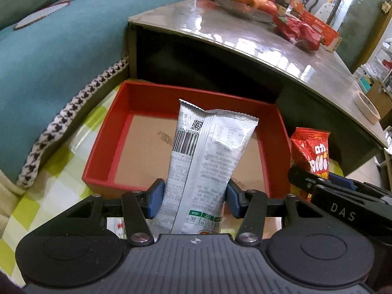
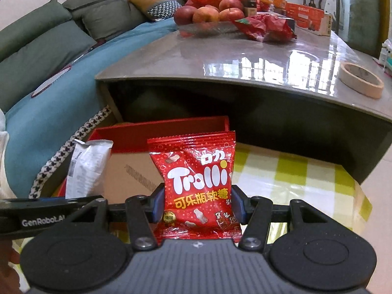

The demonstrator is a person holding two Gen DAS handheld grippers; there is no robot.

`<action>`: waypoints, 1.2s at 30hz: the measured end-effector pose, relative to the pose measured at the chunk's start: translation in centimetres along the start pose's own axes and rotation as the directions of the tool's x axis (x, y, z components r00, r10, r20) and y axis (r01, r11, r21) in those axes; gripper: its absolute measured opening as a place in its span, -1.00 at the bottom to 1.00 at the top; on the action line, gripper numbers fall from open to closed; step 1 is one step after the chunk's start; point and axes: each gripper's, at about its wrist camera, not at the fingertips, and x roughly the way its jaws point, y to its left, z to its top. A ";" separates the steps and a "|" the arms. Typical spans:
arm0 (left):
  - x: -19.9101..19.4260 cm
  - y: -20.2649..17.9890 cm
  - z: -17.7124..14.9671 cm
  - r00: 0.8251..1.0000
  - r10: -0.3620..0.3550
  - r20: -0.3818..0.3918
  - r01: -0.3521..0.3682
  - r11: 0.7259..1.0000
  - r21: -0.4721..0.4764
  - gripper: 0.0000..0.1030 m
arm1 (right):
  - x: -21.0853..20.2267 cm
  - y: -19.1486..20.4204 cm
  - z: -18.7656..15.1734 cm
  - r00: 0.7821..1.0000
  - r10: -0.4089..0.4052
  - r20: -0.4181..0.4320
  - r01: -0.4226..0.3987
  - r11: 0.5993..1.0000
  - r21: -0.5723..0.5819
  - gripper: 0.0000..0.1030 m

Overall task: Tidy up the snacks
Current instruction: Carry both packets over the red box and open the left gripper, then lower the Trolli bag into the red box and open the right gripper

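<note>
My left gripper is shut on a silver snack packet and holds it upright over the near edge of an open red box with a bare cardboard floor. My right gripper is shut on a red Trolli gummy bag, held upright just right of the red box. The Trolli bag and the right gripper also show at the right of the left wrist view. The silver packet shows at the left of the right wrist view.
The box sits on a green-and-white checked cloth. Behind it stands a glossy grey coffee table with a bowl of apples, red snack bags, orange cartons and a tape roll. A teal sofa is at left.
</note>
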 end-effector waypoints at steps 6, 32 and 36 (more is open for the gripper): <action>1.0 -0.3 1.4 0.999 0.029 0.027 -0.029 1.000 0.006 0.17 | 1.3 0.1 0.8 1.000 0.000 0.003 0.000 1.000 0.002 0.15; 6.8 0.8 3.3 0.994 0.110 -0.019 -0.110 0.994 -0.007 0.00 | 6.5 1.3 2.1 0.999 -0.043 -0.005 0.042 0.996 -0.081 0.16; 7.2 1.0 3.2 0.992 0.123 -0.028 -0.123 0.992 -0.004 0.01 | 7.1 1.8 2.0 0.999 -0.037 -0.016 0.035 0.994 -0.100 0.17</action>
